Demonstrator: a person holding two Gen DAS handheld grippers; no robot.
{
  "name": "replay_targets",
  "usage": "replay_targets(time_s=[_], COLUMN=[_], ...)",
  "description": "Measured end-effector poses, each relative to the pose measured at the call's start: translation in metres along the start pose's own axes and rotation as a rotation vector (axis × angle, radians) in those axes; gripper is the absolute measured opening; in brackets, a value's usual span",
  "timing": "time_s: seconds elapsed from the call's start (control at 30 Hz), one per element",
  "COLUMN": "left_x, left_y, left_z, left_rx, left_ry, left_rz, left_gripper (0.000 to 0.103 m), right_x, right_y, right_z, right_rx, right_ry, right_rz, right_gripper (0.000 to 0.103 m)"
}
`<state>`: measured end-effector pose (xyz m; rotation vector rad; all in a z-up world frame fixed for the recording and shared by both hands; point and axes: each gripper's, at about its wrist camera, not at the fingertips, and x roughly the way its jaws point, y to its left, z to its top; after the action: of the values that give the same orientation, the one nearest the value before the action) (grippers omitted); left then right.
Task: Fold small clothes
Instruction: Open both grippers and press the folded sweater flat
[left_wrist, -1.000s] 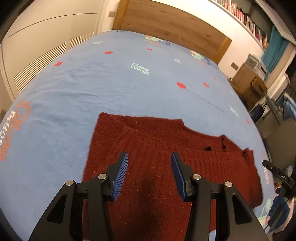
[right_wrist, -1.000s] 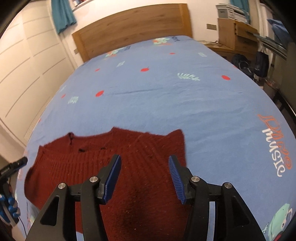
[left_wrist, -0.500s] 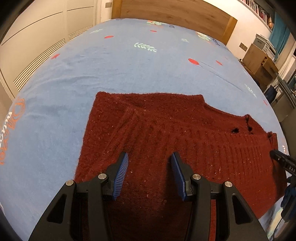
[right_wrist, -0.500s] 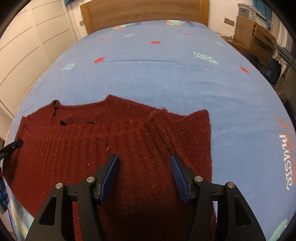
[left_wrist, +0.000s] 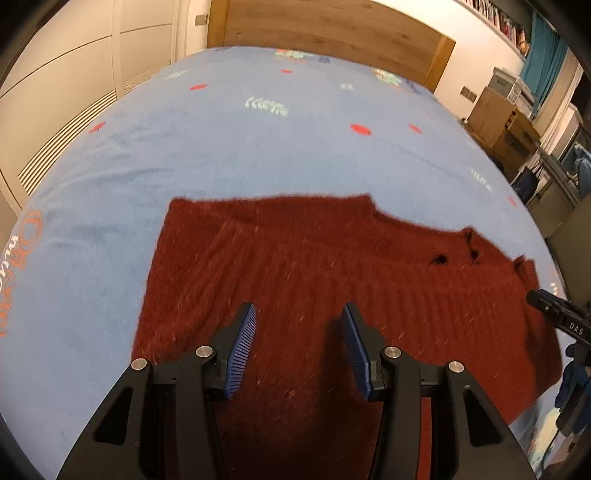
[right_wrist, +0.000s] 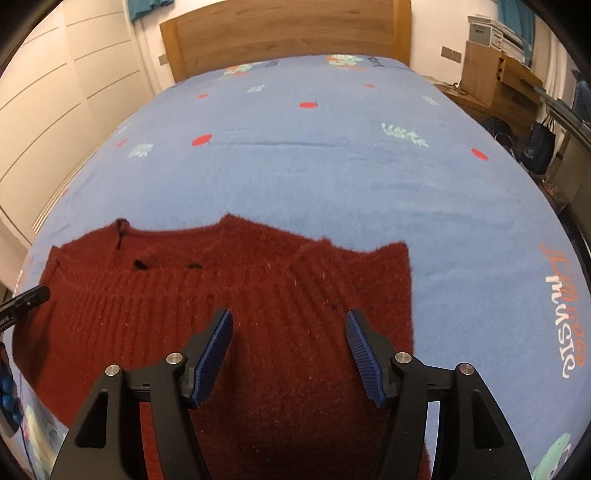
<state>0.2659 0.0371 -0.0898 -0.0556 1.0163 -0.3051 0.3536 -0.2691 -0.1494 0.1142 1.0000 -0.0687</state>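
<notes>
Two grippers, left (left_wrist: 298, 345) and right (right_wrist: 290, 354), wide open, holding nothing, over red sweater (left_wrist: 332, 280) lying long axis across them; equally near

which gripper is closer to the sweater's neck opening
Right. The right gripper hovers near the neck opening; the left gripper hovers toward the far end from it.

Red sweater (left_wrist: 325, 280) blurred along far edge, near hem hidden behind left gripper (left_wrist: 298, 328); shelf books (left_wrist: 495, 22) above headboard unreadable.
</notes>
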Motion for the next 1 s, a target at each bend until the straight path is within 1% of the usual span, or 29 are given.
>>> replay_targets(time_s=[0.1,0.17,0.27,0.4,0.5,0.57,0.67,0.77,0.87,0.93,1.0], left_x=[0.002,-0.002,-0.012,-0.032,-0.037,-0.035,-0.029,-0.03,-0.042,-0.05,-0.05], left_y=[0.008,0.01,0.009,0.006,0.002,0.002,0.004,0.005,0.007,0.008,0.009], left_z=[-0.004,-0.004,-0.005,-0.014,-0.025,-0.032,-0.043,-0.048,-0.048,-0.049,-0.052], left_rx=[-0.019,-0.027,-0.034,-0.06,-0.04,-0.038,-0.037,-0.05,-0.077,-0.09,-0.099], left_ry=[0.005,0.005,-0.012,-0.057,-0.071,-0.059,-0.042,-0.041,-0.062,-0.083,-0.075], left_rz=[0.005,0.001,0.011,-0.018,0.004,0.013,0.038,0.047,0.047,0.051,0.059], left_gripper=[0.042,0.042,0.042,0.043,0.043,0.043,0.043,0.043,0.043,0.043,0.043], right_x=[0.007,0.004,-0.008,-0.033,-0.043,-0.044,-0.037,-0.027,-0.035,-0.045,-0.052], right_y=[-0.011,-0.015,-0.017,-0.015,-0.006,-0.001,0.0,-0.008,-0.015,-0.014,-0.013], right_z=[-0.007,-0.008,-0.006,-0.012,-0.025,-0.035,-0.05,-0.06,-0.062,-0.063,-0.067], right_rx=[0.013,0.015,0.027,0.047,0.031,0.016,-0.013,-0.003,0.023,0.035,0.04], right_ry=[0.021,0.018,0.006,-0.035,-0.04,-0.032,0.007,0.037,0.032,0.015,0.002], right_rz=[-0.007,-0.015,-0.036,-0.007,0.015,0.019,-0.007,-0.036,-0.053,-0.046,-0.042], right_gripper=[0.065,0.065,0.065,0.065,0.065,0.065,0.065,0.065,0.065,0.065,0.065])
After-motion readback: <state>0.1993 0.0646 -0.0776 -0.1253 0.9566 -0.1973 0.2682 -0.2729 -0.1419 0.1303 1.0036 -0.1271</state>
